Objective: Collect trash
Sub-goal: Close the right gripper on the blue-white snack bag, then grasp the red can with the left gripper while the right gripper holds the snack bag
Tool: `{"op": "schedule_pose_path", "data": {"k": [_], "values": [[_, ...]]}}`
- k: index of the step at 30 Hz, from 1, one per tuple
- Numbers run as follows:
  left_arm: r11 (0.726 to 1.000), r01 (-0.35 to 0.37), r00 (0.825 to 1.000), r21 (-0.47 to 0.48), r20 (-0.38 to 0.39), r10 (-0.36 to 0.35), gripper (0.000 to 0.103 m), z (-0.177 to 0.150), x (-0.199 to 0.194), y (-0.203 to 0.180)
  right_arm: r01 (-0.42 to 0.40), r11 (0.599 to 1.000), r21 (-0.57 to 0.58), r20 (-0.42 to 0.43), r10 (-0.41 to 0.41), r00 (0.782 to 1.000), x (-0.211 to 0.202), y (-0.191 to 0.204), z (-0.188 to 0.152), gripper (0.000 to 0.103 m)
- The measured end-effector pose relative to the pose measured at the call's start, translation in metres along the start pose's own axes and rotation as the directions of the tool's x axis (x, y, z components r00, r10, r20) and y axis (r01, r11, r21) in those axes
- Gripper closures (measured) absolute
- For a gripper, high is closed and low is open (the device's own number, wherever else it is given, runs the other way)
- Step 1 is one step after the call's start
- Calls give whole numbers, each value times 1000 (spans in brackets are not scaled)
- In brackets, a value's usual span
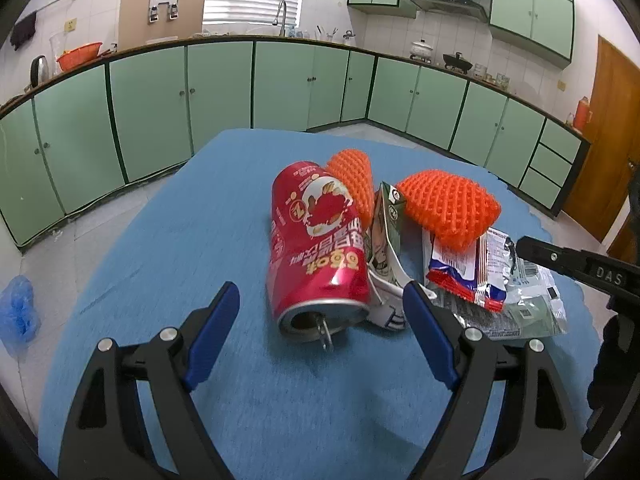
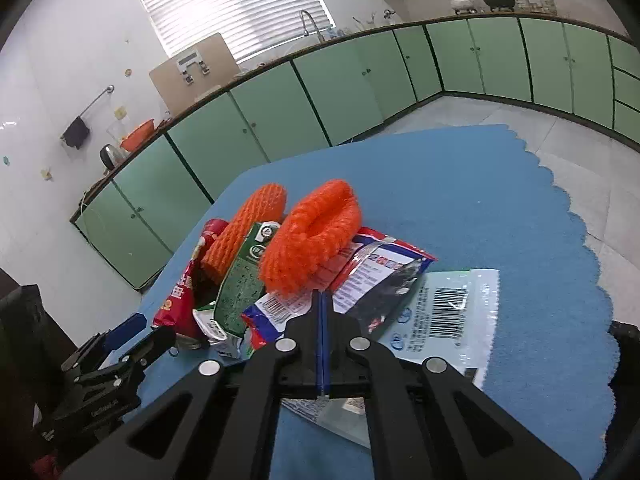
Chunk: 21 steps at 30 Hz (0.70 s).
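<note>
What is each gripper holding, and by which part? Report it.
Left gripper: open, holding nothing, red can between fingers. Right gripper: shut over the snack wrapper; a pinch cannot be confirmed.

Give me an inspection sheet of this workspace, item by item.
Surface: blue mat on the table.
Job's things: red can lying on its side, opening toward the left camera; two orange foam nets; green carton; red-and-blue wrapper; clear barcode wrapper.
Clutter: blue plastic bag on the floor.
Grippers: left claw open, straddling the can's end; right claw shut, its tips over the wrappers; no grasp can be confirmed.
Cables: nothing seen.
Surroundings: green cabinets, sink faucet, wooden door.
</note>
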<state>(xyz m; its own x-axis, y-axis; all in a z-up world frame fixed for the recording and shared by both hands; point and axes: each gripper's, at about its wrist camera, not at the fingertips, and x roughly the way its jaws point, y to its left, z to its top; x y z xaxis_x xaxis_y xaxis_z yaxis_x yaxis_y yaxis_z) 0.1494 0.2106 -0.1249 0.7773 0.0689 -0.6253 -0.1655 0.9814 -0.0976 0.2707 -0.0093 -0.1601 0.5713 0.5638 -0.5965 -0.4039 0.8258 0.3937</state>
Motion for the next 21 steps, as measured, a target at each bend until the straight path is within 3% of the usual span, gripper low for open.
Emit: {"op": "schedule_pose_path", "data": {"k": [2, 5, 13, 21], "values": [[1000, 3, 1000, -3, 3, -3, 22, 2, 1, 0, -3, 1000, 11, -25, 3, 1000, 1, -5, -3, 100], [1000, 5, 1000, -5, 3, -5, 22, 5, 2, -1, 6, 1000, 16, -44, -5, 999, 5, -6, -5, 86], [1000, -8, 1000, -5, -1, 8, 22, 6, 7, 0, 44, 998, 43, -70, -41, 997, 20, -10, -1, 71], [1000, -12, 1000, -5, -11, 11, 22, 5, 14, 4, -46, 994, 103, -84, 54, 995, 34, -13, 3, 70]]}}
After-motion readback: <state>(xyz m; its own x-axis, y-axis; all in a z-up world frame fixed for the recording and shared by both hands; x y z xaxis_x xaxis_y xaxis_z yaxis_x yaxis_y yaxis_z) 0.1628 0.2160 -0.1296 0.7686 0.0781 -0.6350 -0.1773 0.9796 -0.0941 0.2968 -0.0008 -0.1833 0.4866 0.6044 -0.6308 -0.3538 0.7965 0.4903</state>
